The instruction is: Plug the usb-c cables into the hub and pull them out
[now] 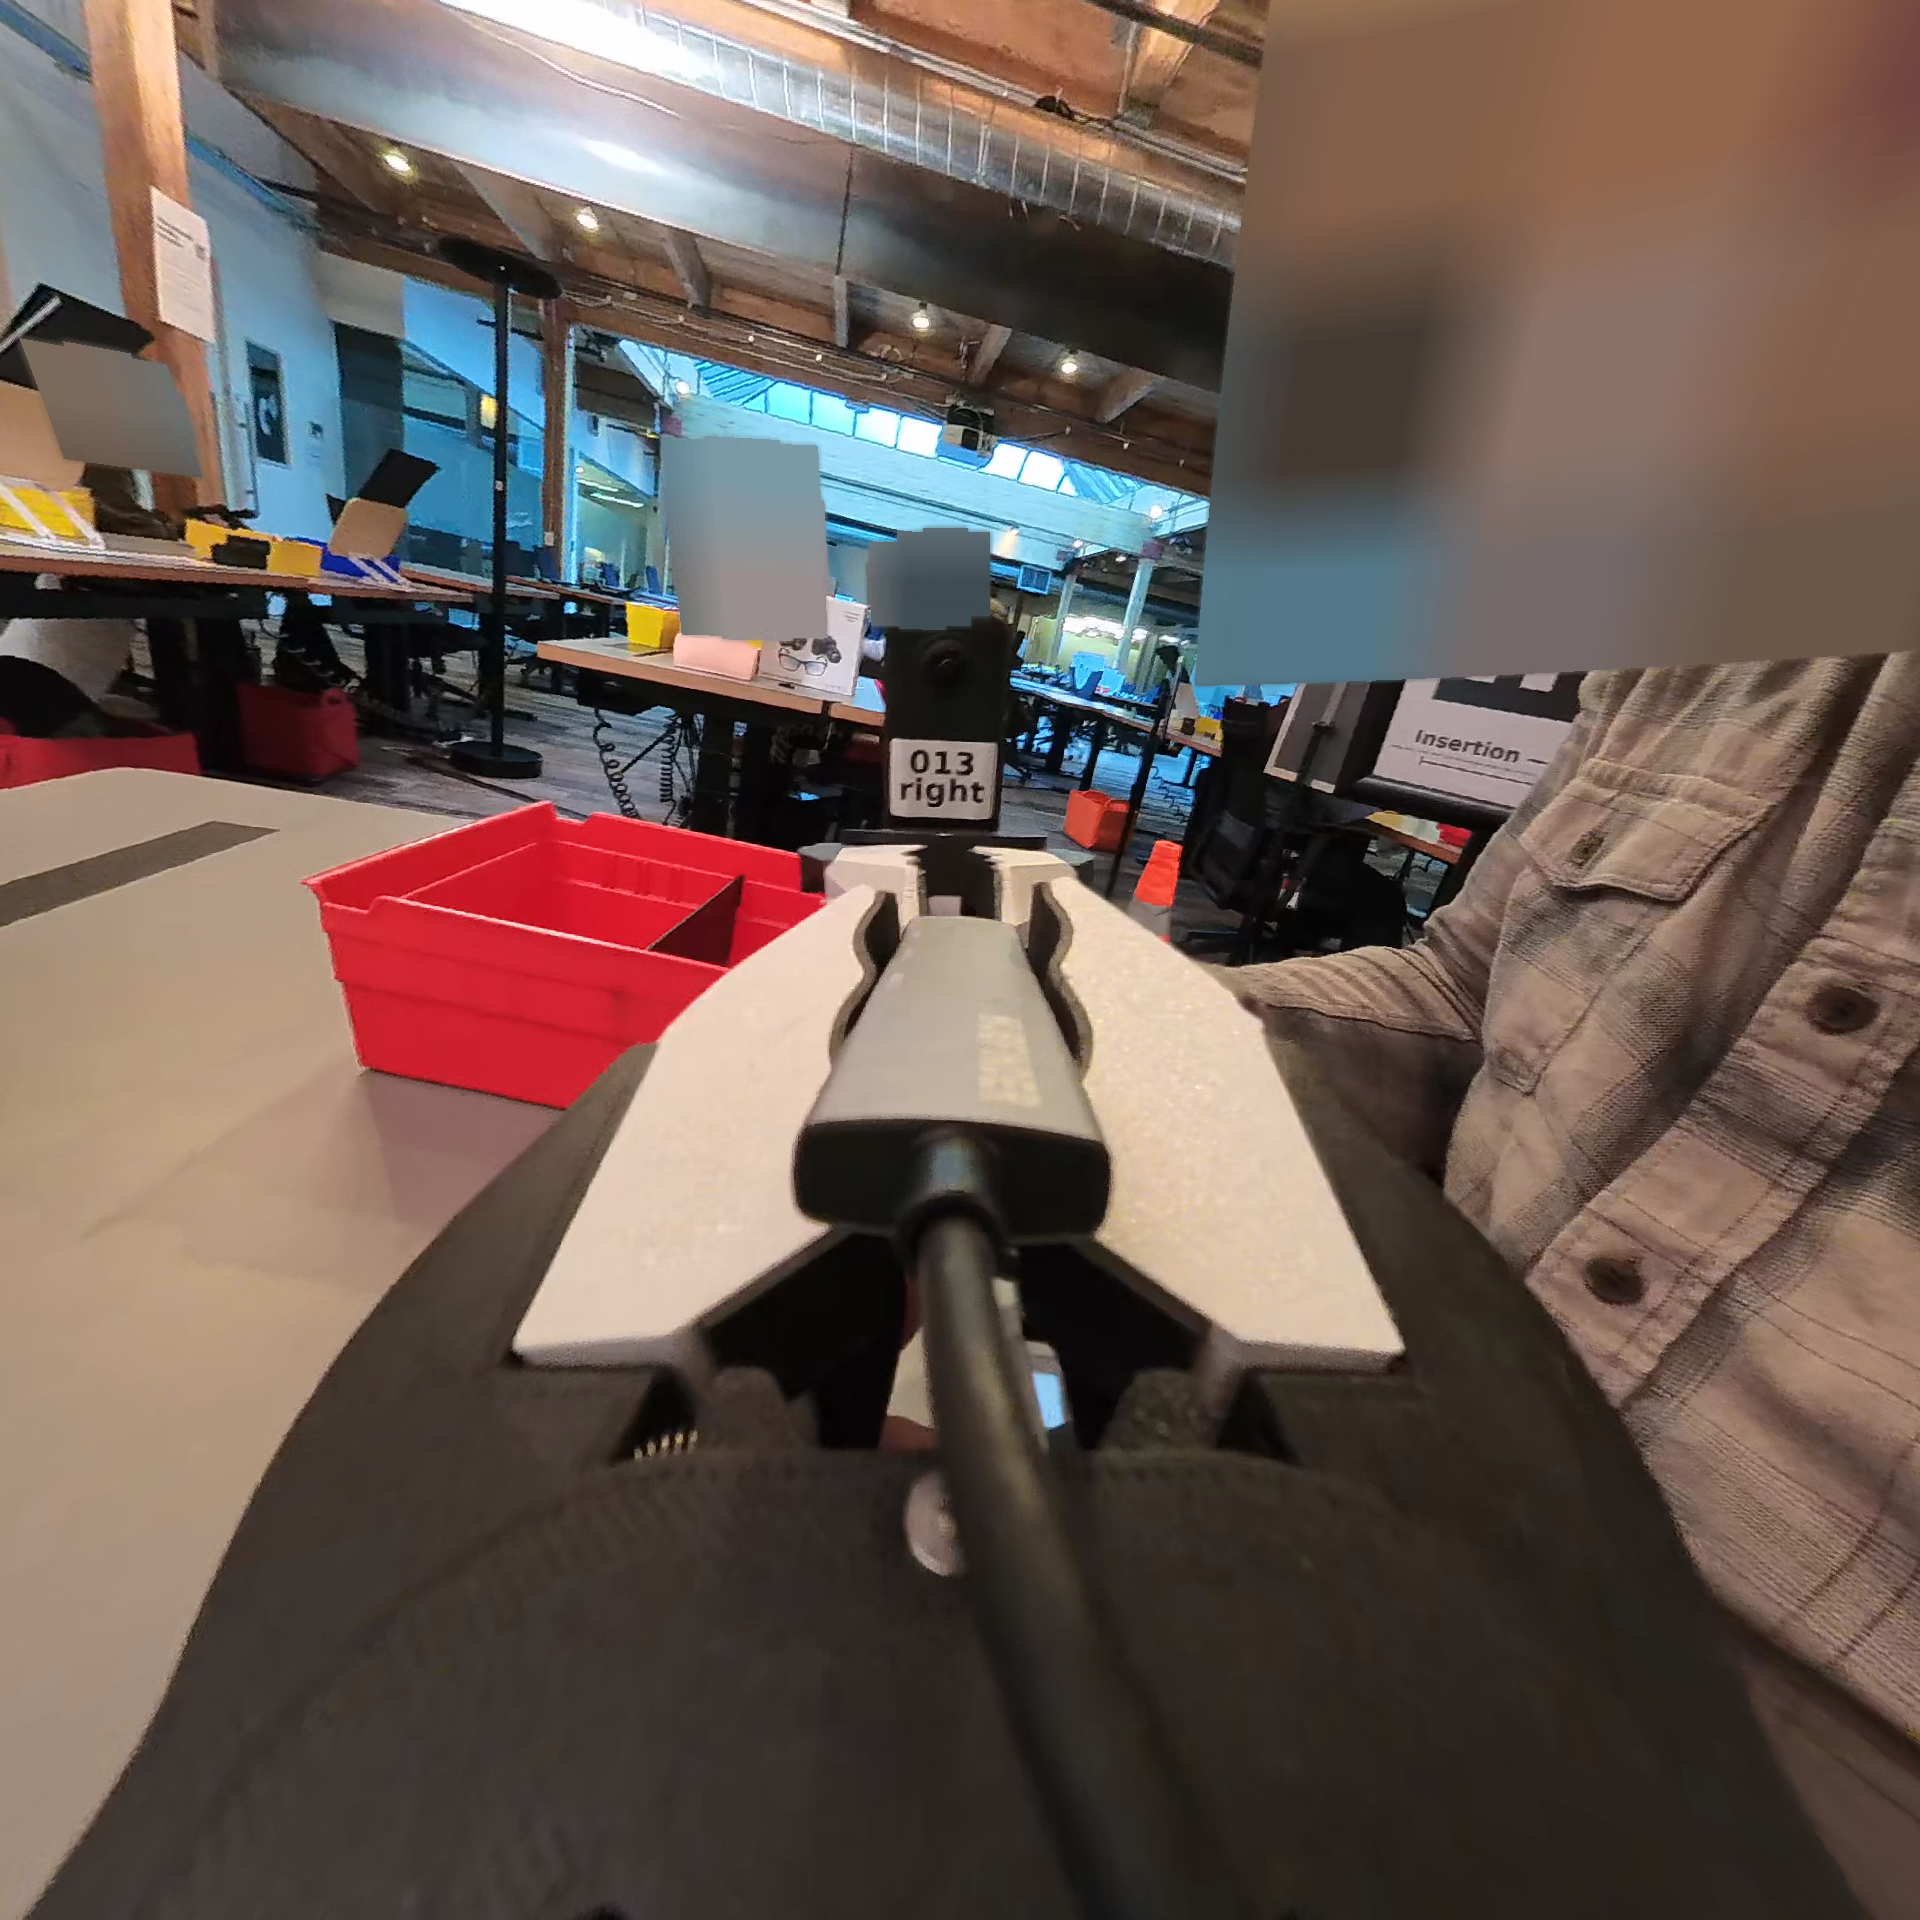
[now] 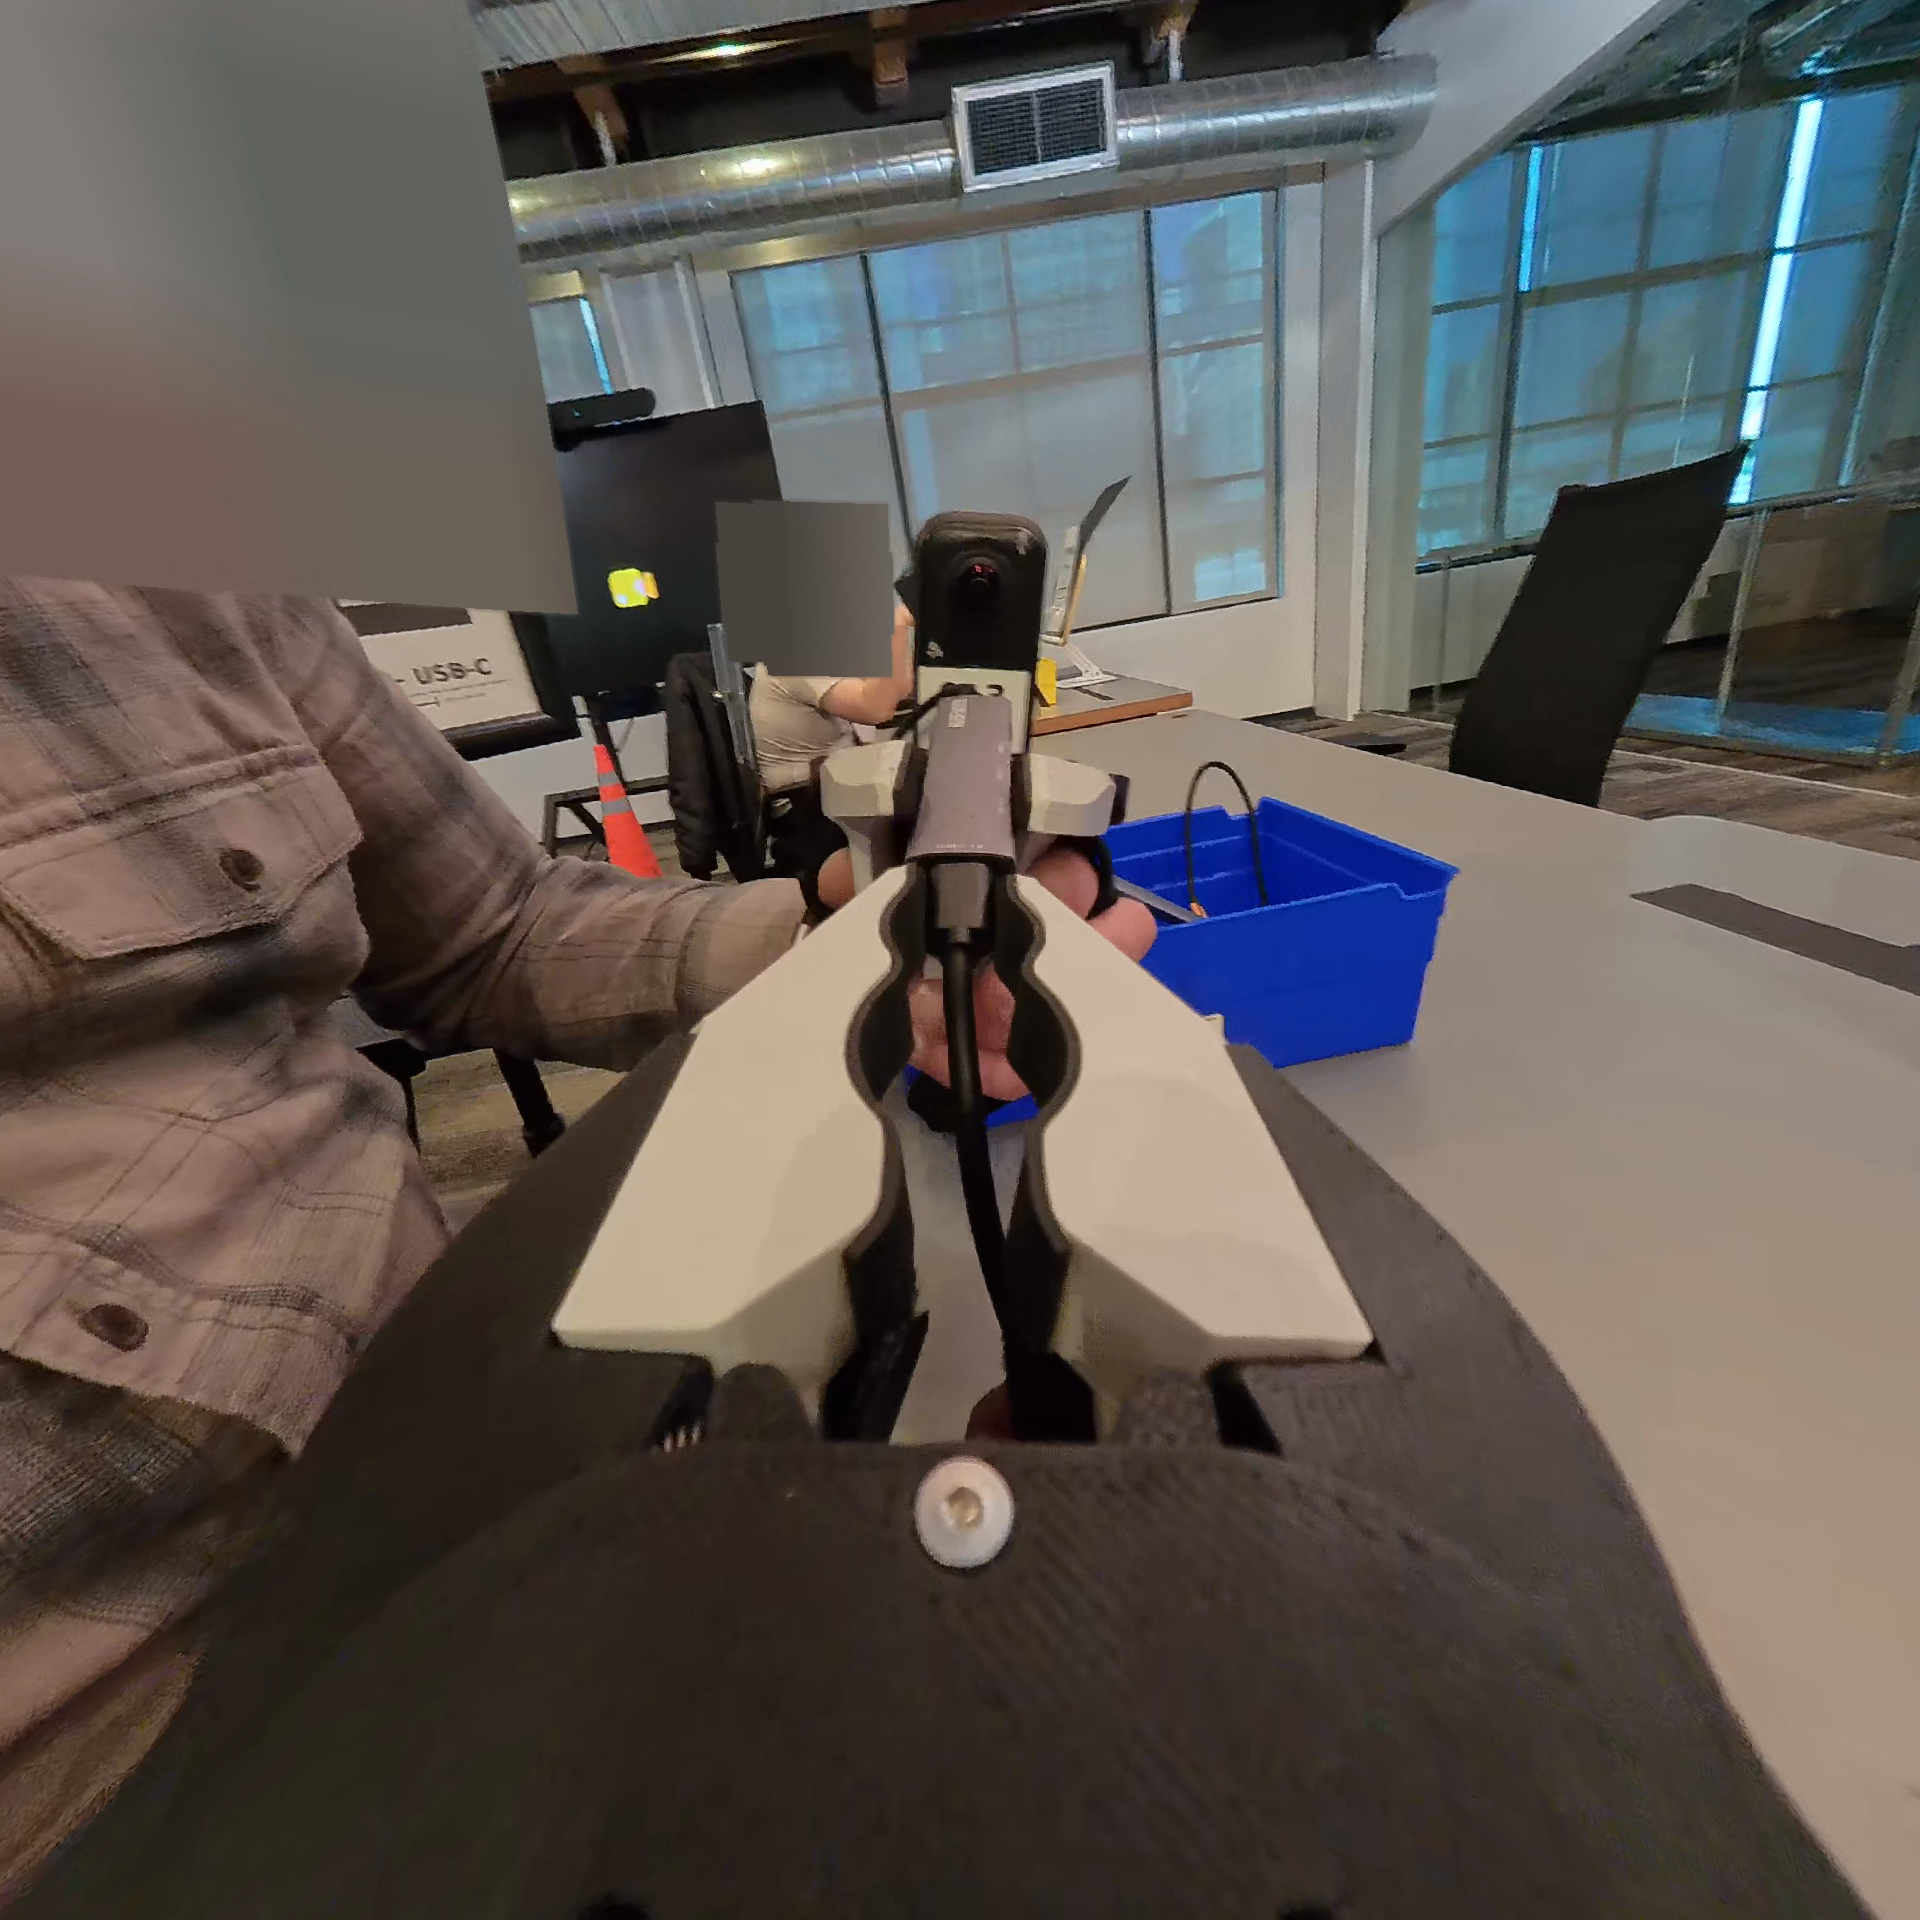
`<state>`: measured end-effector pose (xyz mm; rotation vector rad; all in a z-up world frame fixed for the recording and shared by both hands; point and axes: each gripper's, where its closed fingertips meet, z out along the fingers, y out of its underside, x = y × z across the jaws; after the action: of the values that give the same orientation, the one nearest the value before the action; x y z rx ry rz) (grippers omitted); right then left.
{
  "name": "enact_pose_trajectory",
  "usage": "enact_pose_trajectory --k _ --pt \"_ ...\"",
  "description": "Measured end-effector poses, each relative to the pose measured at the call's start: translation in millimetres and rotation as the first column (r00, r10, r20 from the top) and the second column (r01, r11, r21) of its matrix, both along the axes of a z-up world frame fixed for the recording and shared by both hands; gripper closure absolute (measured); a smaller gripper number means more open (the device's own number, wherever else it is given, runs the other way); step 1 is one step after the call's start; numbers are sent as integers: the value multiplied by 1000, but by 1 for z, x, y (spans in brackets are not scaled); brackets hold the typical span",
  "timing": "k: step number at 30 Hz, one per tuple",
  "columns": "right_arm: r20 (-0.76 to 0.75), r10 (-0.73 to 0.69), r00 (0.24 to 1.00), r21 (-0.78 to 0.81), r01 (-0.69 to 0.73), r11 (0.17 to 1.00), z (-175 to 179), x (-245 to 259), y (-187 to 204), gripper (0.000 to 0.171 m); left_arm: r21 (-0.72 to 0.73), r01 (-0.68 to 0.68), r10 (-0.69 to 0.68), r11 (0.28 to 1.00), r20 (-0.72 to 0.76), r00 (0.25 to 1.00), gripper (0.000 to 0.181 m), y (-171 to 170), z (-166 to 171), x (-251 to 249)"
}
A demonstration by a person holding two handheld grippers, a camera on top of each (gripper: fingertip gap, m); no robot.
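In the left wrist view my left gripper (image 1: 961,914) is shut on the grey USB hub (image 1: 951,1049), held lengthwise between its white fingers. The hub's own thick black lead (image 1: 997,1403) runs back toward the camera. My right gripper (image 1: 951,868) faces it at the hub's far end. In the right wrist view my right gripper (image 2: 958,883) is shut on a black USB-C plug (image 2: 956,899), whose cable (image 2: 964,1029) trails back between the fingers. The plug meets the end face of the hub (image 2: 961,795), which the left gripper (image 2: 961,826) holds opposite. How deep the plug sits is hidden.
A red divided bin (image 1: 520,956) stands on the grey table (image 1: 156,1143) to the left. A blue bin (image 2: 1299,935) with a black cable (image 2: 1236,821) in it stands to the right. The person's plaid sleeve (image 2: 468,935) lies close by. An orange cone (image 2: 623,821) stands behind. Left and right tips are no more than a few centimetres apart.
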<state>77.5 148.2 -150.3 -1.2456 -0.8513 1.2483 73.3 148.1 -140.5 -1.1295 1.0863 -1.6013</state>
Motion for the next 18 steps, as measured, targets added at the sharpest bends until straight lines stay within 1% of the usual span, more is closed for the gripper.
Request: enact_pose_trajectory --k 4,9,11,13,16,18 --pt "31 -49 998 -12 49 999 -3 1 8 161 34 -71 73 997 -48 996 157 9 -3 2" --pt "39 -15 999 -9 16 1000 -5 1 4 161 43 -46 48 998 -59 997 157 6 -5 2" --pt "4 13 1000 -5 -13 1000 0 -1 -1 161 37 -12 13 999 -26 1000 157 1 -2 0" --pt "-35 11 999 -8 -11 1000 6 -2 -1 161 6 -2 1 1000 36 999 157 0 4 -2" --pt "-78 -32 996 -33 30 999 10 -2 6 161 -67 -25 32 997 93 995 156 6 7 -2" --pt "-76 -63 995 -39 60 997 10 -2 10 161 -92 -46 56 995 107 993 156 11 8 -3"
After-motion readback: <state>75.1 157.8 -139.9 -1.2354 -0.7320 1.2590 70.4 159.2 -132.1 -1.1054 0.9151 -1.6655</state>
